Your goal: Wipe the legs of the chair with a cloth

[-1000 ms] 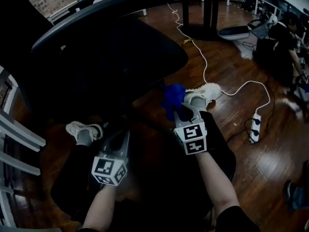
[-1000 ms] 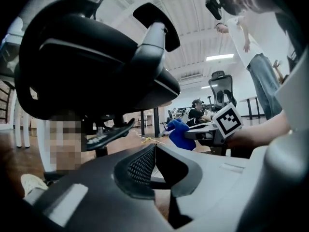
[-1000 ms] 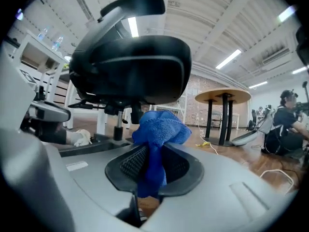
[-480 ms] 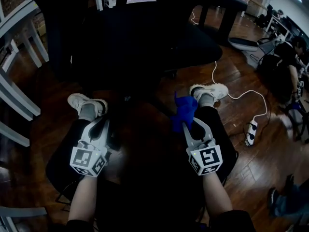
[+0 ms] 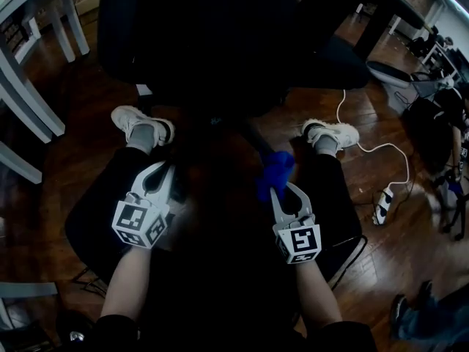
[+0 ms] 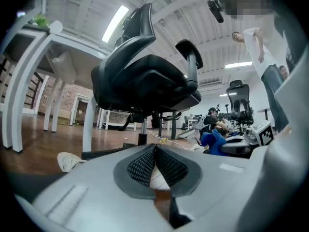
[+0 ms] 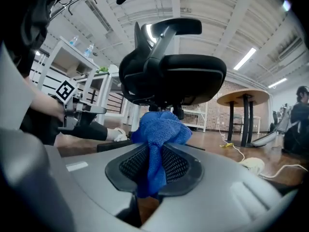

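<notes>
Right gripper view: my right claw squeezes the blue cloth; left claw is pinched together, empty. I think the chair legs need wiping.

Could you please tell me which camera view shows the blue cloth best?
The right gripper view: the blue cloth sits large and central, pinched between the jaws of the right gripper. The head view shows only a small blue bunch ahead of that gripper; the left gripper view, a small blue patch toward its right.
</notes>
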{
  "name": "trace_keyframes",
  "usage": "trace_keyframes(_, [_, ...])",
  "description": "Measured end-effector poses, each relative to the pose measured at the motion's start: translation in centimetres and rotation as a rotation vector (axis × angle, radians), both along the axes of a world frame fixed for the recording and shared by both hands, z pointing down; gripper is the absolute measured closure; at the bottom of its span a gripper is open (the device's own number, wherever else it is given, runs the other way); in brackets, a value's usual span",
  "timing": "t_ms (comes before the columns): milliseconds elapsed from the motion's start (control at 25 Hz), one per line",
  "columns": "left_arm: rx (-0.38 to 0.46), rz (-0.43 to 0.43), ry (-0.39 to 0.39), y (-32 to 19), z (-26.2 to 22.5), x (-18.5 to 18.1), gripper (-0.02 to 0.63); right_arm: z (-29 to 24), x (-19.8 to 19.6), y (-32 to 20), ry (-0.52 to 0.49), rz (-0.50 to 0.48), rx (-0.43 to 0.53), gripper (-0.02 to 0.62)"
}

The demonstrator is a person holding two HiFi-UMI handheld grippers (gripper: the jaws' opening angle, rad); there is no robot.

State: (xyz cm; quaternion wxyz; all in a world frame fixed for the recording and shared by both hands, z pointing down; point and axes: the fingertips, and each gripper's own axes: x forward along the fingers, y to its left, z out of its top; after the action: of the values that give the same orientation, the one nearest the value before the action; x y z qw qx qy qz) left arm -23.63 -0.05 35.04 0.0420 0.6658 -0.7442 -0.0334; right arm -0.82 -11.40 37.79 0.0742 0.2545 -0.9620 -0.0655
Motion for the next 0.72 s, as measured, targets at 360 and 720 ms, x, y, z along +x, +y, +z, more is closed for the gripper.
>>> trace_keyframes(360, [-0.007,0.007,-0.014,0.5,-0.2,0.5,0.601,-1.7,0.0,-0.1,-0.075,0.023,-0.035,0.511])
trace_keyframes(720, [-0.027,-0.013,-0.011,0.9,0.4,0.2,0.601,-1.5,-0.2,-0.2,-0.065,0.037,-0.037,0.512])
